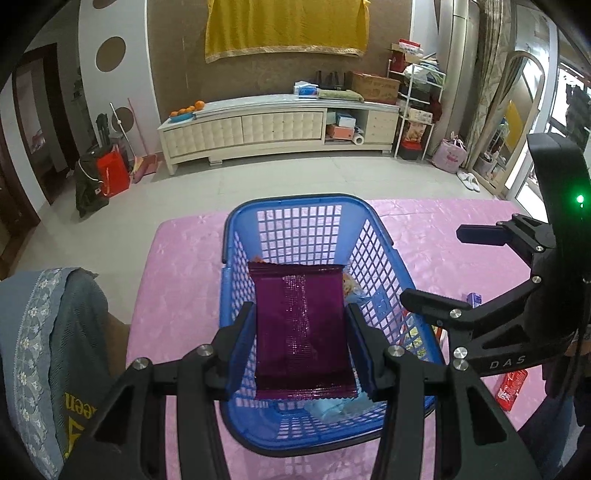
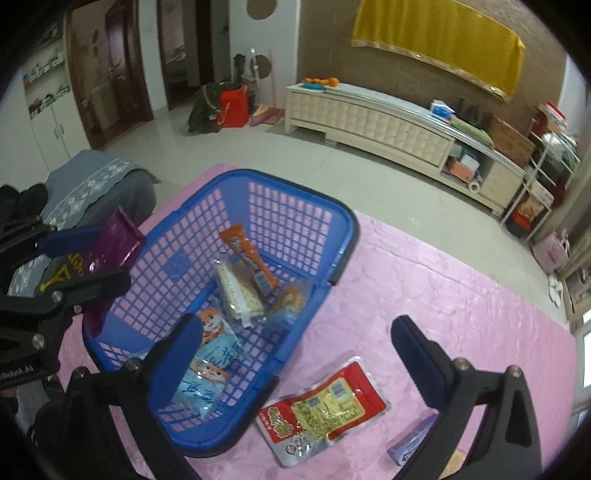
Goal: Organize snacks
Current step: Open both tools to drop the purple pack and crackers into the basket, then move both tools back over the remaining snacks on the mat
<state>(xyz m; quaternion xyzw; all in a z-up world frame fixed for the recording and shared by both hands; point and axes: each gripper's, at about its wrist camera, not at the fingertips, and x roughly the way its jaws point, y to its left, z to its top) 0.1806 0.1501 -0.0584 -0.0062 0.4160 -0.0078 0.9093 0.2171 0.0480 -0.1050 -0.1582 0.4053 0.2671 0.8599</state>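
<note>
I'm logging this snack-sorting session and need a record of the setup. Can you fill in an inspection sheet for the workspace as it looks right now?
Surface: pink tablecloth covers the table.
Job's things: blue basket holds an orange bar, a cracker pack and a light blue packet. Red and yellow packet and a small purple pack lie on the cloth outside it.
Clutter: nothing seen.
Grippers: left gripper holds a purple packet over the basket; right gripper is open and empty.
Cables: nothing seen.
Surroundings: cream cabinet, yellow cloth on the wall, grey covered chair.
</note>
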